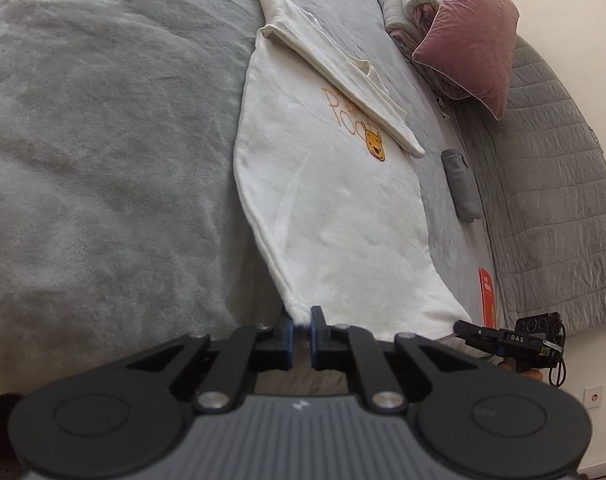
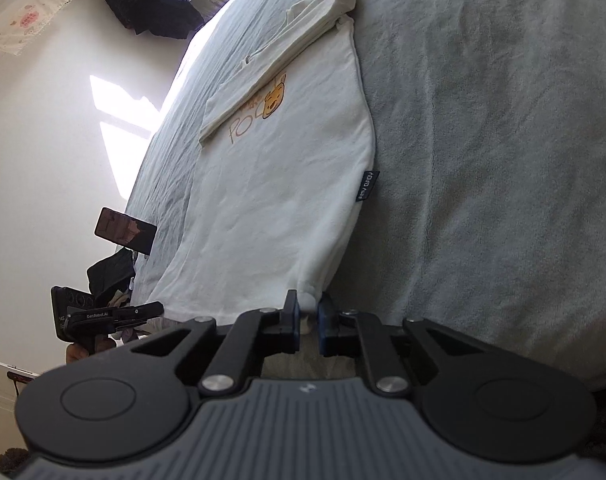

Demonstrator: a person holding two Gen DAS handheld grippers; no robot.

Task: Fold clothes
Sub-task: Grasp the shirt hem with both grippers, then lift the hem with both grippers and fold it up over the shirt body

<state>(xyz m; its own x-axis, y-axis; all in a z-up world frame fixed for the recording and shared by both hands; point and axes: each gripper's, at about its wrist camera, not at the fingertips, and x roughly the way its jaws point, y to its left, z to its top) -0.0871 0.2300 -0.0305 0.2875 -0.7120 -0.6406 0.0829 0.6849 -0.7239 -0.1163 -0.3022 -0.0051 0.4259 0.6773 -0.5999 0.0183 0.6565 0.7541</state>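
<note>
White shirt (image 1: 327,208), only one, lies flat on the grey blanket (image 1: 103,140) that covers the bed, with its two sleeves folded inward across the chest so that they partly hide the orange lettering and the one bear face print (image 1: 374,145). One small dark label (image 2: 367,185) sticks out from its side seam in the right wrist view. Two grippers work at the near hem: the left gripper (image 1: 301,326) has its jaws closed on one bottom corner of the shirt, a pinch of white cloth showing between the blue pads, and the right gripper (image 2: 309,320) is closed in the same way on the other bottom corner. Each gripper is also seen from the other camera, at the side. Beyond the shirt there is one pink pillow (image 1: 469,36), one rolled grey cloth (image 1: 461,184) and one red packet (image 1: 487,298). One phone (image 2: 125,231) stands at the bed edge.
</note>
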